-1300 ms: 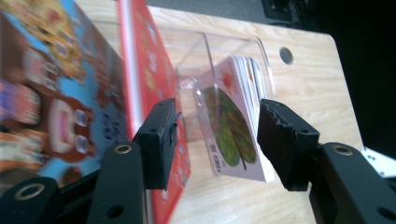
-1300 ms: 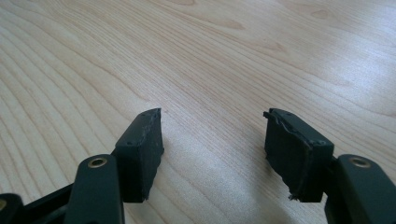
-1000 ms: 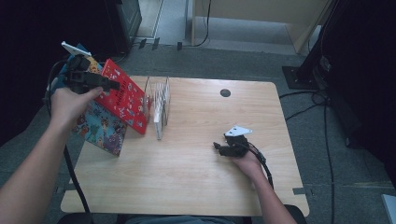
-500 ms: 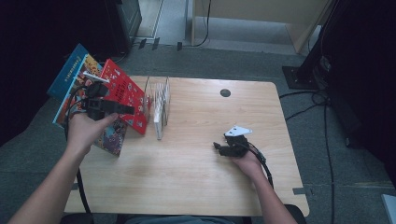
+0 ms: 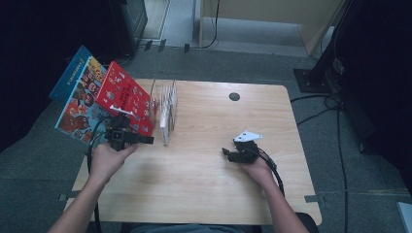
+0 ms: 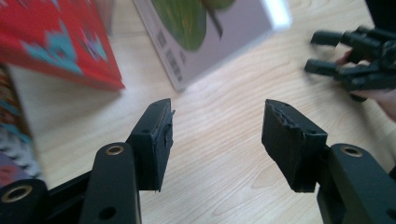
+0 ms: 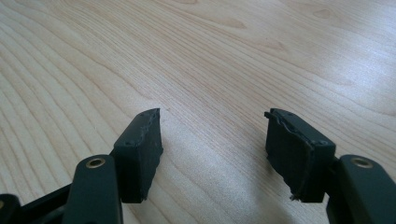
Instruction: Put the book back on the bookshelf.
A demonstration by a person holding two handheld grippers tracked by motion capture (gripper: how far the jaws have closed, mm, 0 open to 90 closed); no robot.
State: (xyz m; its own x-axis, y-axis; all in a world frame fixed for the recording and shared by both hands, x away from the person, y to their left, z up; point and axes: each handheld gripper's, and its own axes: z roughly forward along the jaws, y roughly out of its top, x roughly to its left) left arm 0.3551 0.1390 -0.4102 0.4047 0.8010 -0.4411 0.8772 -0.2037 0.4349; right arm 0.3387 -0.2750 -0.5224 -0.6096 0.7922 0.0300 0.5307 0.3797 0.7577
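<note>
Two books lean at the wire rack (image 5: 165,108), ten o'clock on the table (image 5: 209,194). Left tongs (image 6: 217,135) and right tongs (image 7: 212,149) both gape empty. Red book (image 5: 125,97) could easily slide off if bumped.

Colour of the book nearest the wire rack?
Red book, with small pale figures; clearest in the high view.

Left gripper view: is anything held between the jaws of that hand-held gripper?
No, the left hand-held gripper has its jaws apart, with bare wooden table between them.
</note>
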